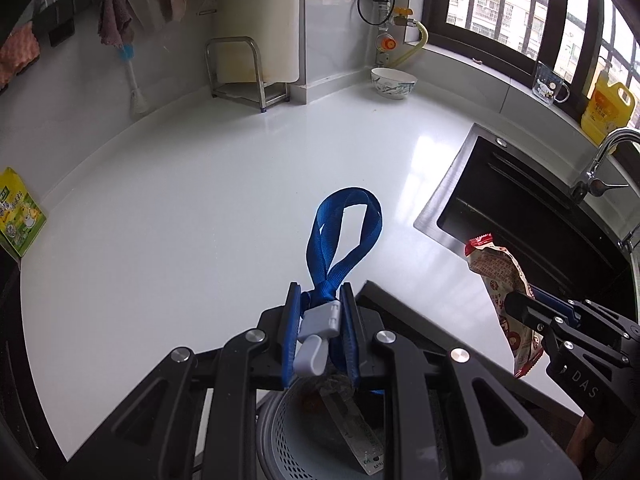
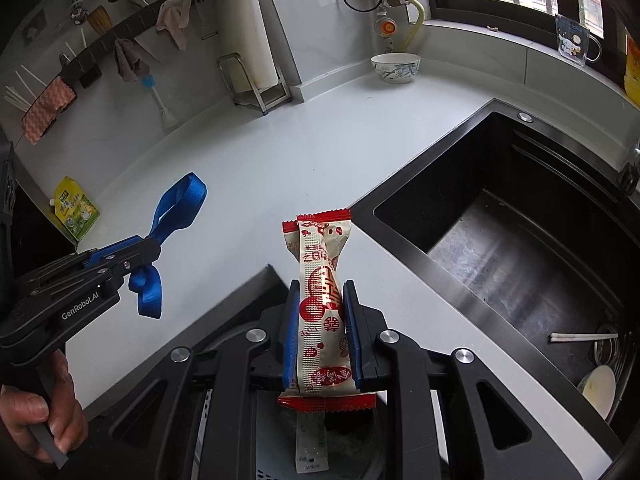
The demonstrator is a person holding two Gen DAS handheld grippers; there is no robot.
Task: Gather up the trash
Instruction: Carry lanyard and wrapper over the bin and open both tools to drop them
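**Inspector A:** Nearest item first. Below both tongs stands a grey perforated bin (image 1: pixel 320 432); a flat clear wrapper (image 1: pixel 360 440) lies inside it, long side running up the wall.

**Inspector B:** Confirmed. Left gripper (image 1: pixel 320 312)?

**A:** Its jaws are closed on a blue strap (image 1: pixel 340 240). The pinch is at the grey plastic clip (image 1: pixel 320 320). The strap's loop points forward, away from the tongs, with its long axis in line with the fingers. From the right wrist view a loose tail hangs down beneath the jaws.

**B:** Right gripper (image 2: pixel 320 312)?

**A:** Clamped on a red and cream snack packet (image 2: pixel 324 300), gripped across its middle. The packet runs lengthwise along the fingers, one crimped red end pointing forward over the worktop, the other back over the bin. Both items are held off the white worktop (image 1: pixel 180 200).

**B:** A hand (image 2: pixel 40 412) holds the left tool's handle. Further out?

**A:** Black sink (image 2: pixel 520 240) to the right, with chopsticks (image 2: pixel 584 337) near its drain. A yellow-green pouch (image 1: pixel 20 212) leans at the left edge. At the far corner, a patterned bowl (image 1: pixel 393 82) and a steel rack (image 1: pixel 244 76); cloths hang on the wall rail.
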